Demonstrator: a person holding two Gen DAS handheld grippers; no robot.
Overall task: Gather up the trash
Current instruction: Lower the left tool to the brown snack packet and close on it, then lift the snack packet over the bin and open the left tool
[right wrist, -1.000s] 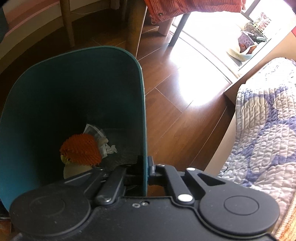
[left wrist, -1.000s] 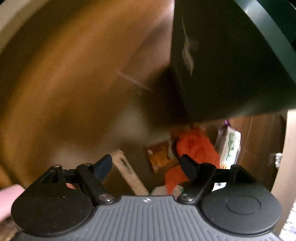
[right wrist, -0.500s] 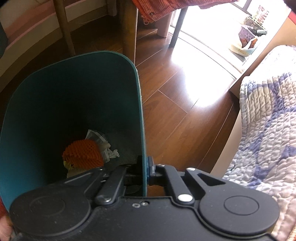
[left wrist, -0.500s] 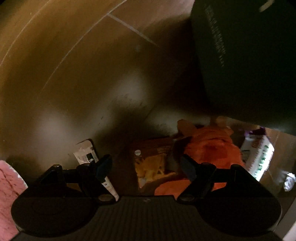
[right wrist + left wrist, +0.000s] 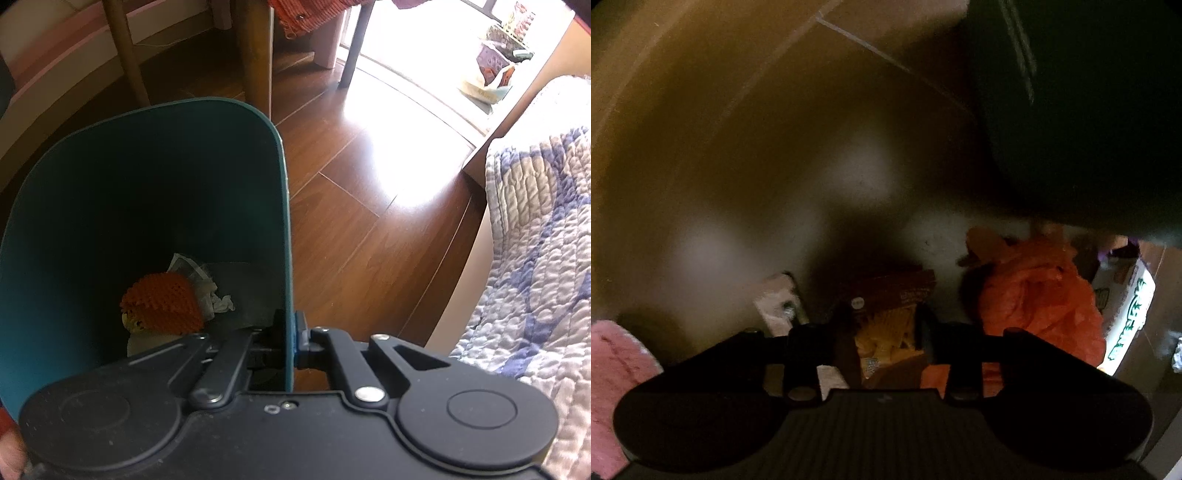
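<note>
Dim down by the floor. The left gripper (image 5: 884, 325) points straight down over a brown snack packet w/ yellow print (image 5: 886, 314) lying flat on the wood floor (image 5: 746, 155). Its jaws have just been closing and the packet sits between the fingers (image 5: 846, 325), which look to be touching its sides; too dark to say how firmly they bite. Just right of the packet is a crumpled orange plastic bag (image 5: 1038, 295), and beyond that a white carton w/ green lettering (image 5: 1126, 310). A pale flat wrapper (image 5: 777, 302) lies just left of the packet; something pink and fluffy (image 5: 613, 369) is at the far left edge. The right gripper (image 5: 290, 339) is clamped tight on the rim of the teal trash bin (image 5: 147, 184), one finger inside, one outside. In the bin's bottom: an orange knobbly item (image 5: 162, 306) and crumpled white paper (image 5: 210, 291). A quilted blue-and-white blanket (image 5: 535, 258) lies off to the right.
</note>
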